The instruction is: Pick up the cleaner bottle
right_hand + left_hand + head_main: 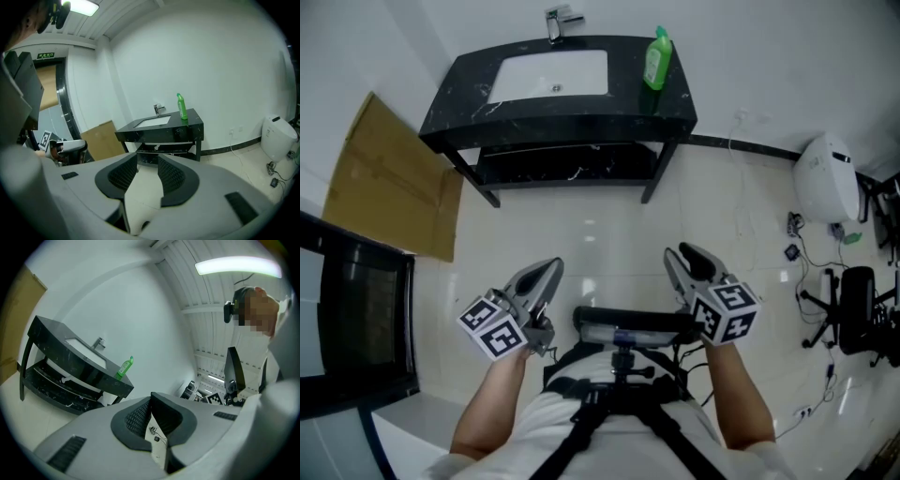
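Closest to the person are two grippers, both empty. The left gripper (546,274) has its jaws drawn together, and its own view shows only a thin slit of floor (609,234) between the pads. The right gripper (684,257) has its jaws a little apart, with bare floor showing through the gap.

Across the floor stands one black counter (572,111) with one shelf (567,164) beneath it, one white basin (548,75) and one tap (558,21). One sheet of cardboard (389,178) leans to its left.

The single green bottle (656,58) stands on the counter's back right corner, just right of the basin and well away from both grippers. It is upright, with its long axis vertical and its cap pointing up. In the left gripper view it looks slanted only because the whole scene there is tilted.

Only the head view shows the chair (858,309) and the floor cables at right. The head view and the right gripper view both show one white unit (825,178) against the wall, which the left gripper view does not show. The left gripper view alone takes in the ceiling light (236,266).
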